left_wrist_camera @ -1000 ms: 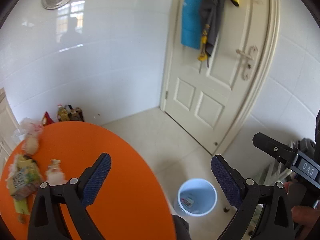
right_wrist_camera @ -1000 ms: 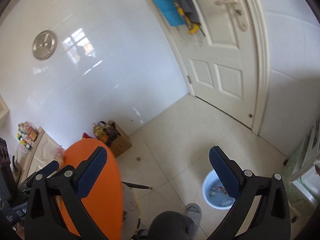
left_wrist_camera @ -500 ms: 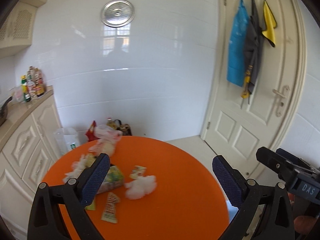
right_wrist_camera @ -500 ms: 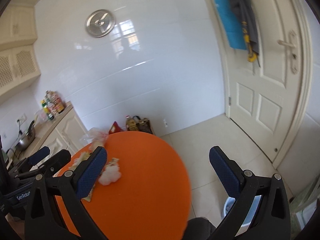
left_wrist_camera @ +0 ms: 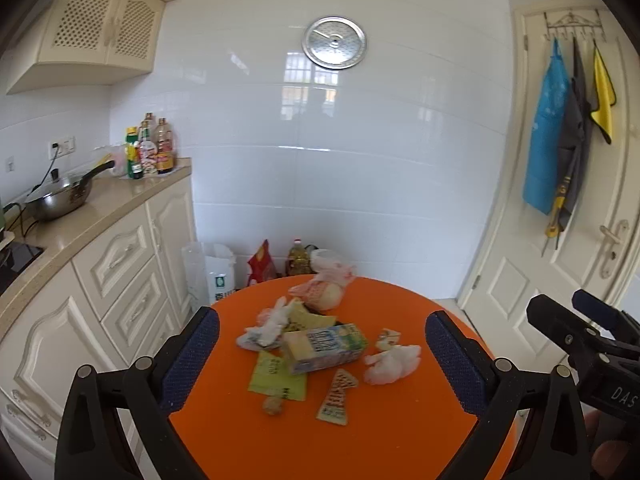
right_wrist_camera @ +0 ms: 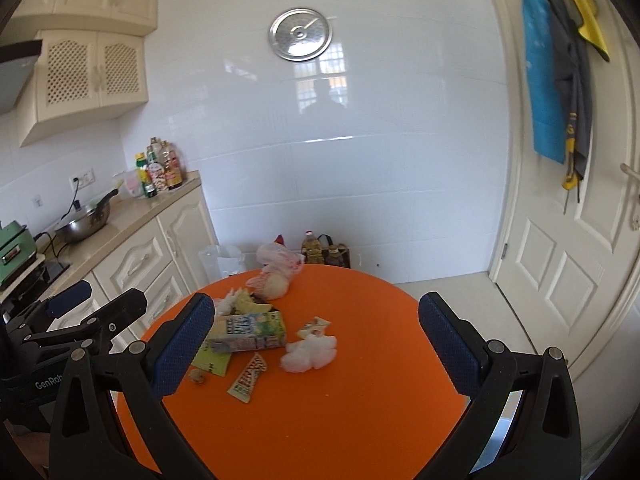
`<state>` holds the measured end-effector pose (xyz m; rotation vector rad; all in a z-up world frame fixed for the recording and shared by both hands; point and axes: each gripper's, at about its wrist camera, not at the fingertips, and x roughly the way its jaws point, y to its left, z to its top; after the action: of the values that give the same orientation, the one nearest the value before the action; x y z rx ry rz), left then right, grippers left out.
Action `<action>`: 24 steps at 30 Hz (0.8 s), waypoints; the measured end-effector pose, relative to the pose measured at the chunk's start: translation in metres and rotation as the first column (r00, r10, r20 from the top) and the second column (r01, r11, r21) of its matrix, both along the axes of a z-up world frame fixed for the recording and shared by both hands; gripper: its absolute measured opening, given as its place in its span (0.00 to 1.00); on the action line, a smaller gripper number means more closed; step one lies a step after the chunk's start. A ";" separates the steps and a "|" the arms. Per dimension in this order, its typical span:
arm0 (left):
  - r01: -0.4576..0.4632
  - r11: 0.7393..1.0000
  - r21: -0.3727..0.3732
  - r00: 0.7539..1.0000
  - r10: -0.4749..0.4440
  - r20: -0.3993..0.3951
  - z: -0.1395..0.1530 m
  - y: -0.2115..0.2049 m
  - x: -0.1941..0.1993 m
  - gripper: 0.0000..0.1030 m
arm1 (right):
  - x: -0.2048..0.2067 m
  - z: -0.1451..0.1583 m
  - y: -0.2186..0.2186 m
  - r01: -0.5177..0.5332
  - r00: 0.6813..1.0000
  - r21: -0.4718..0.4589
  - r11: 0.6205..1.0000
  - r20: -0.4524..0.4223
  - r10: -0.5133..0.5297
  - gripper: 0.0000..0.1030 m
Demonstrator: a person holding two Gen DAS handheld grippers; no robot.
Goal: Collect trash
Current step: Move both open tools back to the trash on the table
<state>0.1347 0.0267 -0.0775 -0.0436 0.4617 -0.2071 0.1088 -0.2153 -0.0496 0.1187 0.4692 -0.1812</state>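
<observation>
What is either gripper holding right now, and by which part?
Nothing. The left gripper and right gripper are both open and empty above the orange table; the trash lies untouched.

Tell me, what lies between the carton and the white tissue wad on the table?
Only bare orange table lies between the carton and the white tissue wad, shown in the left wrist view.

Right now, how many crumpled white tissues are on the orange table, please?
2: one tissue lies right of the carton, another tissue lies left of it; more may be hidden.
</observation>
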 end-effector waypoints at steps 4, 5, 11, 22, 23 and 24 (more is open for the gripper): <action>-0.042 0.999 -0.007 0.999 0.042 -0.007 -0.003 0.017 -0.013 0.99 | 0.008 -0.006 0.017 -0.028 0.999 -0.019 0.999 -0.023 0.027 1.00; -0.050 0.999 -0.006 0.999 0.050 -0.013 -0.004 0.019 -0.013 0.99 | 0.011 -0.007 0.019 -0.030 0.999 -0.021 0.999 -0.032 0.030 1.00; -0.090 0.996 -0.007 0.992 0.089 -0.087 -0.021 0.035 -0.002 0.99 | 0.031 -0.027 0.020 -0.046 0.994 -0.016 0.999 -0.100 0.044 1.00; -0.085 0.996 0.023 0.971 0.088 -0.224 -0.045 0.026 0.070 0.99 | 0.077 -0.084 0.027 -0.074 0.964 0.035 0.997 -0.255 0.081 1.00; -0.084 0.996 0.034 0.968 0.089 -0.235 -0.049 0.022 0.077 0.99 | 0.081 -0.092 0.027 -0.070 0.958 0.047 0.996 -0.275 0.081 1.00; -0.083 0.996 0.039 0.966 0.090 -0.243 -0.052 0.024 0.085 0.99 | 0.087 -0.102 0.027 -0.073 0.951 0.066 0.995 -0.297 0.089 1.00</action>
<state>0.2199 0.0505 -0.1299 -0.0613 0.7070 -0.1092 0.1954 -0.1882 -0.1521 0.1258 0.7816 -0.1057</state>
